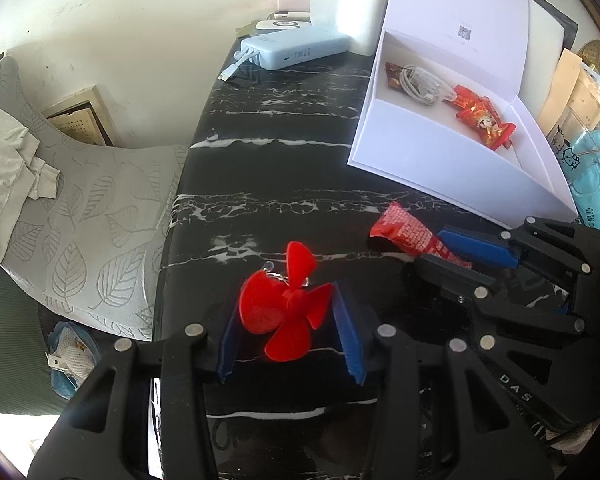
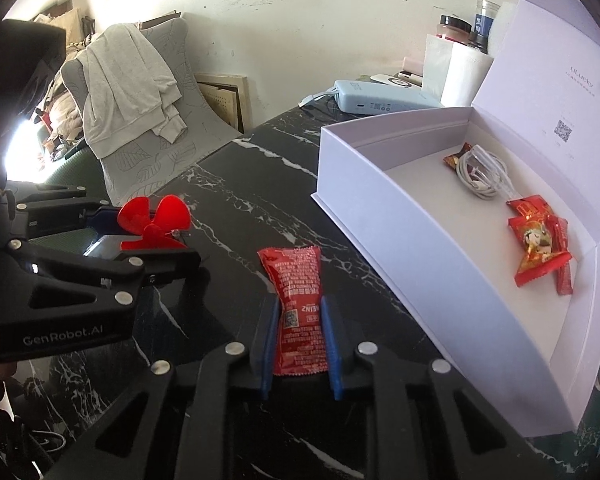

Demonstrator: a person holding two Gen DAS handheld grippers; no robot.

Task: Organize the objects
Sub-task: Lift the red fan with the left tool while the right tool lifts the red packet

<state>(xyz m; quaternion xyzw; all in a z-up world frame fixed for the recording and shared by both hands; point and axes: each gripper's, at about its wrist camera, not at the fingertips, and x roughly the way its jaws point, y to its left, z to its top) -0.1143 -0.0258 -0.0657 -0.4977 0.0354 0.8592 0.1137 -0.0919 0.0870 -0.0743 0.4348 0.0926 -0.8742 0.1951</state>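
Observation:
A red plastic fan propeller (image 1: 284, 304) lies on the black marble table (image 1: 284, 168), between the blue pads of my left gripper (image 1: 288, 334), whose jaws touch its blades on both sides. It also shows in the right wrist view (image 2: 154, 222). My right gripper (image 2: 300, 344) is shut on a red ketchup sachet (image 2: 298, 304), which rests on the table; it also shows in the left wrist view (image 1: 412, 236). An open white box (image 2: 384, 216) to the right holds a coiled white cable (image 2: 484, 172) and red candy packets (image 2: 540, 248).
A light blue power bank (image 1: 296, 52) and a white paper roll (image 1: 360, 8) stand at the table's far end. A grey leaf-patterned chair (image 1: 92, 216) with clothes on it stands left of the table. Jars (image 2: 472, 28) stand behind the box.

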